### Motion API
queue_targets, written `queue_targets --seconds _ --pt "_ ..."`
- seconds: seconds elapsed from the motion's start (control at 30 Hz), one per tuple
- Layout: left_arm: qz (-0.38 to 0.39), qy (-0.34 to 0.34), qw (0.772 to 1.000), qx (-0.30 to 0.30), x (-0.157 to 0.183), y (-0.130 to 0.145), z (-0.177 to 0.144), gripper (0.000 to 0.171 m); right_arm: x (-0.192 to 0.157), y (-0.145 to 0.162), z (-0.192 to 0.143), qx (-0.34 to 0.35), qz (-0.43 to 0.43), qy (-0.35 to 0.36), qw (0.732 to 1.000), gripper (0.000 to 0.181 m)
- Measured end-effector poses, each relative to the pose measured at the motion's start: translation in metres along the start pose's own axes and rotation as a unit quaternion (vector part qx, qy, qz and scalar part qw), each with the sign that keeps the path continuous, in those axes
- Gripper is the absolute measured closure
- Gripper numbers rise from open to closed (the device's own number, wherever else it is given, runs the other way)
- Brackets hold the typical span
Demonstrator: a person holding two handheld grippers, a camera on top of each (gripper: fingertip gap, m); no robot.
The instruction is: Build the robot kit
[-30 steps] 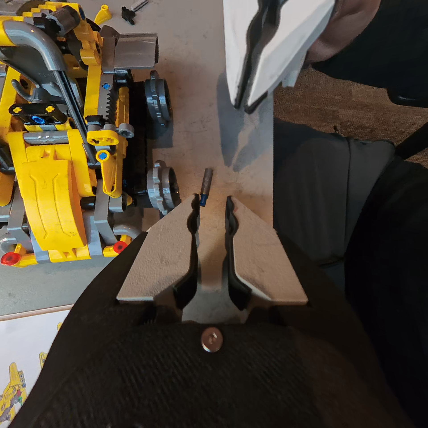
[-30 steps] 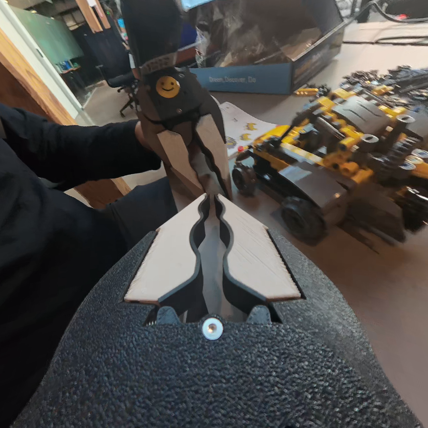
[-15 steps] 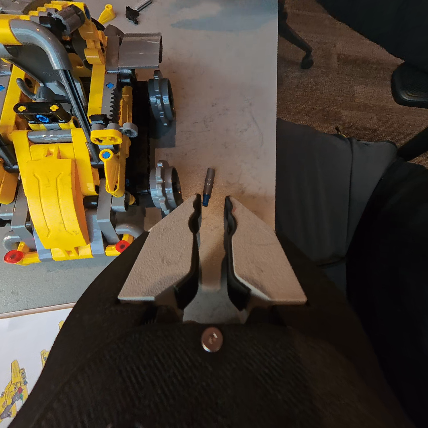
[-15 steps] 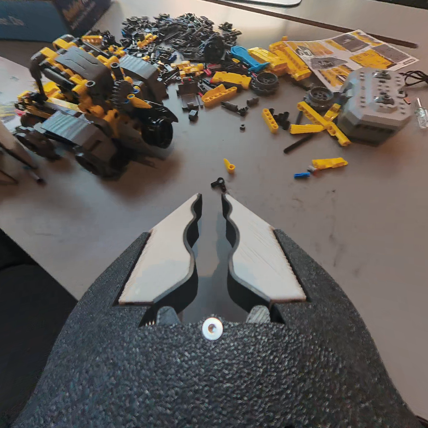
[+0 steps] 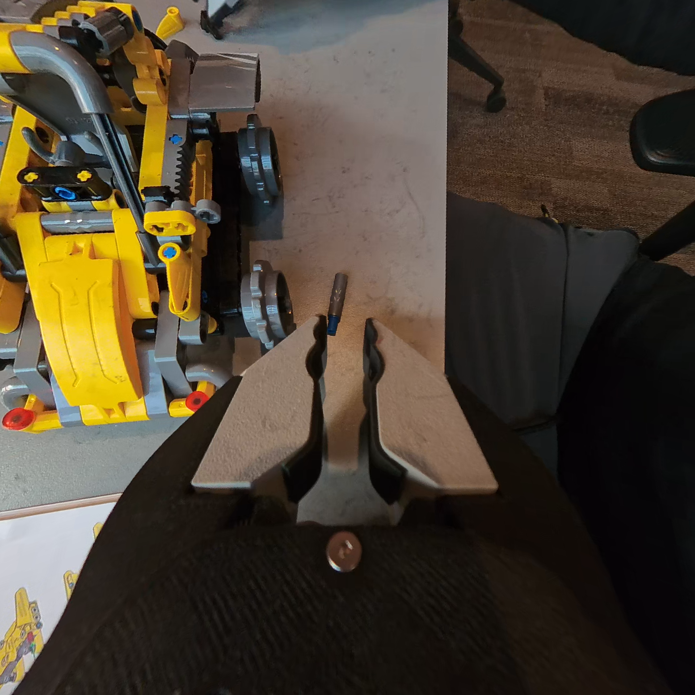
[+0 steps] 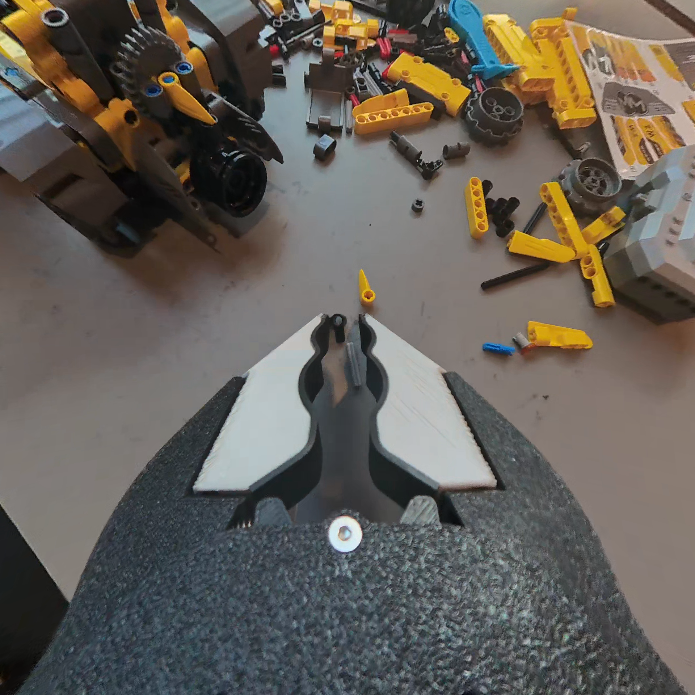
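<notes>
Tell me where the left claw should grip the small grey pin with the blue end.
Probably across the grey shaft of the pin, coming straight down. It lies flat on the table, in line with the open left claw, so the fingers would close on its long sides.

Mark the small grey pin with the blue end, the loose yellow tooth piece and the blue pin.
grey pin with blue end [image 5: 336, 302], left wrist view, on its grey shaft.
yellow tooth piece [image 6: 366, 289], right wrist view, on its wide end.
blue pin [image 6: 498, 348], right wrist view, mid-length.
</notes>
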State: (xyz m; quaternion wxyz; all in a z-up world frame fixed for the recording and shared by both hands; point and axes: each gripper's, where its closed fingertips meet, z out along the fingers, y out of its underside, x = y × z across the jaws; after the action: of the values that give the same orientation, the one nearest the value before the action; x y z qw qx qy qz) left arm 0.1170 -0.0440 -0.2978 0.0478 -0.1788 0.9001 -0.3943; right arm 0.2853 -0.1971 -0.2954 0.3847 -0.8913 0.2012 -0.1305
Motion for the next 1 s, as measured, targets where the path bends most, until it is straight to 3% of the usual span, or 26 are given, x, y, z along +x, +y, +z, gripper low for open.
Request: queue_targets --seconds 0.27,0.47,0.57,0.73,1.0 --pt "0.0 0.002 1.0 0.0 0.0 0.0 0.0 0.155 -0.013 -0.004 0.005 -0.003 -0.008 -0.031 0.999 0.179" --pt "0.001 0.0 1.0 0.0 0.0 0.0 0.0 0.156 -0.087 -0.005 -0.007 0.011 -0.082 -0.15 0.985 0.178" --pt "0.002 -0.001 1.0 0.0 0.0 0.0 0.0 0.156 -0.096 -0.003 -0.015 0.011 -0.083 -0.151 0.985 0.168" --pt "0.004 -0.003 1.0 -0.001 0.0 0.0 0.0 0.156 -0.093 -0.005 -0.027 0.032 -0.049 -0.129 0.99 0.168" --pt "0.004 -0.004 1.0 -0.001 0.0 0.0 0.0 0.157 -0.091 0.003 -0.009 -0.007 -0.069 -0.114 0.991 0.167"
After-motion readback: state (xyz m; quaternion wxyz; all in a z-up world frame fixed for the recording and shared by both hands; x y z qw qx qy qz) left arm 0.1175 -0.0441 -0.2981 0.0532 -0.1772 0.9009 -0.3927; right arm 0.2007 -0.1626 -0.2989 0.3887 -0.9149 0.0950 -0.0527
